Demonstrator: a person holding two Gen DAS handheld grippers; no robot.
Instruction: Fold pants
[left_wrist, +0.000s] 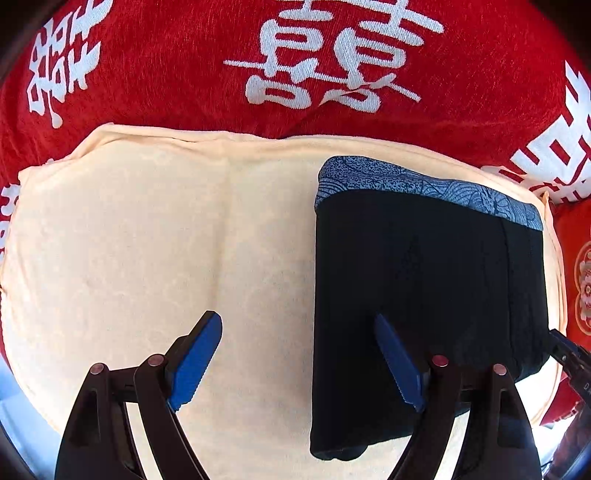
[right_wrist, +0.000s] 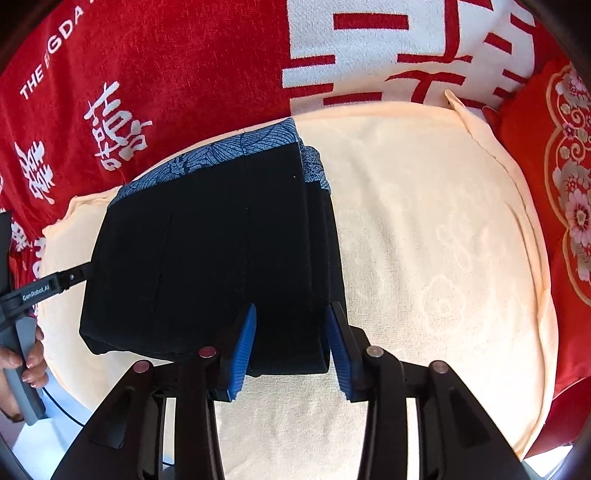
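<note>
So the pants (right_wrist: 207, 251) lay folded in a thick black stack on the cream towel (right_wrist: 424, 258). Your left gripper (left_wrist: 301, 360) stood spread wide, empty. Your right gripper (right_wrist: 291, 347) was parted around the stack's near corner, pads not pressing. Soft, light, floppy, I'd say: pinch all layers at the folded edge.

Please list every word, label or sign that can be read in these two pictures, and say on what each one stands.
"THE BIGDA", cut off by the picture's edge: white print on the red plush blanket.
"GenRoboLAI": white print on the black left gripper.
"囍", large white double-happiness signs: woven into the same blanket.
"D", then unreadable letters: on the black right gripper.
The folded black pants and the cream towel bear no text.
</note>
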